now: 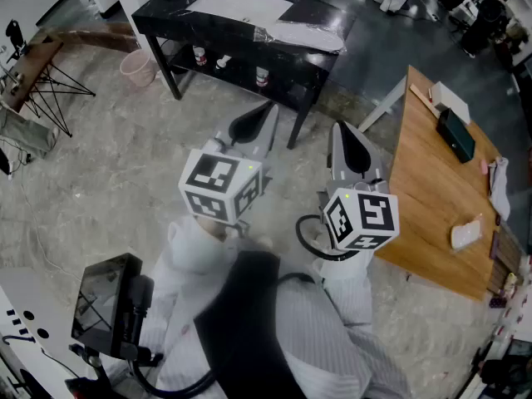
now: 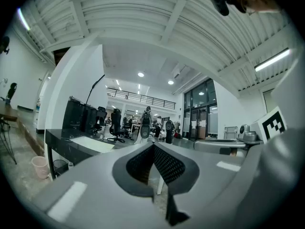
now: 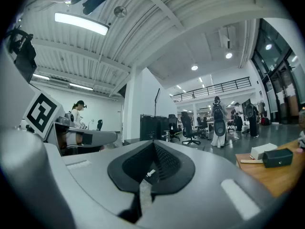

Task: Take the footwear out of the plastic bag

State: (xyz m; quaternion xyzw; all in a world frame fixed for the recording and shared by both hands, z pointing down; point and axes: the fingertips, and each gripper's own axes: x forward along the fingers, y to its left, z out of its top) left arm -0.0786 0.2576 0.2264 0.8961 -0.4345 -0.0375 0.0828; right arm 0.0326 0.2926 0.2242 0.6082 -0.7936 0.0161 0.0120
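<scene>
No plastic bag or footwear shows in any view. In the head view both grippers are held up close to the person's chest, above the concrete floor. The left gripper is shut and empty, its marker cube below it. To its right, the right gripper is also shut and empty. In the left gripper view the left gripper has its dark pads pressed together and looks level across a large hall. The right gripper view shows the right gripper shut the same way, with nothing between the pads.
A black table with a white sheet stands ahead. A wooden table at the right carries a black box and small items. A pink bin and a folding stand are at the left. People and chairs stand far off.
</scene>
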